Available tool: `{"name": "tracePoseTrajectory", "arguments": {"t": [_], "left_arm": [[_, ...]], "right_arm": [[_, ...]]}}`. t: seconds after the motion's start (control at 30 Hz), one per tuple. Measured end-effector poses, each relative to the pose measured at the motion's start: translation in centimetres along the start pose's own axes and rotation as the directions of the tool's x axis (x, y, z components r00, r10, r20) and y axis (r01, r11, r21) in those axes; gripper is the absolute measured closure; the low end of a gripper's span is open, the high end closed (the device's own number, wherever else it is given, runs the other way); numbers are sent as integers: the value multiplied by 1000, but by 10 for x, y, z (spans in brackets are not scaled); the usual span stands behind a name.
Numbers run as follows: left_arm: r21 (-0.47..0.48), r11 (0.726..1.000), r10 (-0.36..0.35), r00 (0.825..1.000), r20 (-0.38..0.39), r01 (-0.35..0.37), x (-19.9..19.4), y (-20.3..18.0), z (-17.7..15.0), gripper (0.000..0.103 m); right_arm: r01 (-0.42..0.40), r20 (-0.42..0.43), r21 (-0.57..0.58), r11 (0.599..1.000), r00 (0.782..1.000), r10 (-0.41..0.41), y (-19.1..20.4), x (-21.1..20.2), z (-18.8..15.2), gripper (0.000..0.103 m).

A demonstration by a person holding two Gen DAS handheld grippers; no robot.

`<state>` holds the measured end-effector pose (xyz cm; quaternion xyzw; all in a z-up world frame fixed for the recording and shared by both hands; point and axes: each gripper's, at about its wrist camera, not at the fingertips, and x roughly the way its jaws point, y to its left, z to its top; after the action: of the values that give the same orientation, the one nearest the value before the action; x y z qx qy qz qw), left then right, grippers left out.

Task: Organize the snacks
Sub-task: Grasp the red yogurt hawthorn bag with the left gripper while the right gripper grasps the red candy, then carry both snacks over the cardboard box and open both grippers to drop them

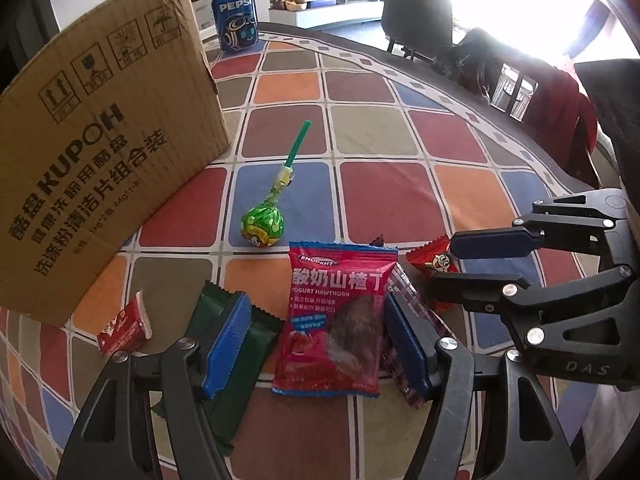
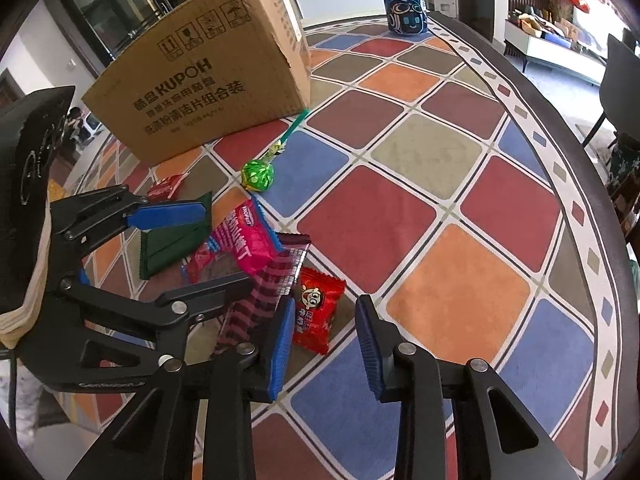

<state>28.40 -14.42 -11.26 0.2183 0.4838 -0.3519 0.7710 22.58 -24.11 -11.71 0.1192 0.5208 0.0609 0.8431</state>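
Pink and glossy, the yogurt hawthorn snack packet (image 1: 334, 316) lies flat on the checkered tablecloth (image 1: 376, 200) between the spread blue pads of my left gripper (image 1: 316, 344), which grips nothing. Just left of that packet lies a dark green wrapper (image 1: 236, 344), beyond it a green-foil lollipop (image 1: 262, 226) near the brown cardboard box (image 1: 100, 152). To the packet's right, my right gripper (image 2: 324, 344) hangs open beside a small red candy packet (image 2: 318, 308).
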Motion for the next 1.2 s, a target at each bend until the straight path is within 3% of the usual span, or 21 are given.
{"name": "tracePoseTrajectory", "arguments": {"t": [0.2,0.4,0.47,0.9,1.2], "left_arm": [[-40,998,-40,999,6,40,1,2,1,56],[-104,994,-37,999,16,38,-1,6,-1,61],[-127,991,-29,999,18,31,-3,7,-3,61],[-244,970,26,996,87,-4,-35,9,-12,62],[-287,957,96,978,183,-41,-77,20,-9,62]], "right_arm": [[-15,3,1,1000,1000,15,0,3,3,71],[-11,7,-9,1000,1000,11,3,5,4,75],[-2,7,-16,1000,1000,2,3,5,4,80],[-20,51,-29,999,998,21,8,-11,4,82],[-50,118,-66,997,991,58,24,-34,16,82]]}}
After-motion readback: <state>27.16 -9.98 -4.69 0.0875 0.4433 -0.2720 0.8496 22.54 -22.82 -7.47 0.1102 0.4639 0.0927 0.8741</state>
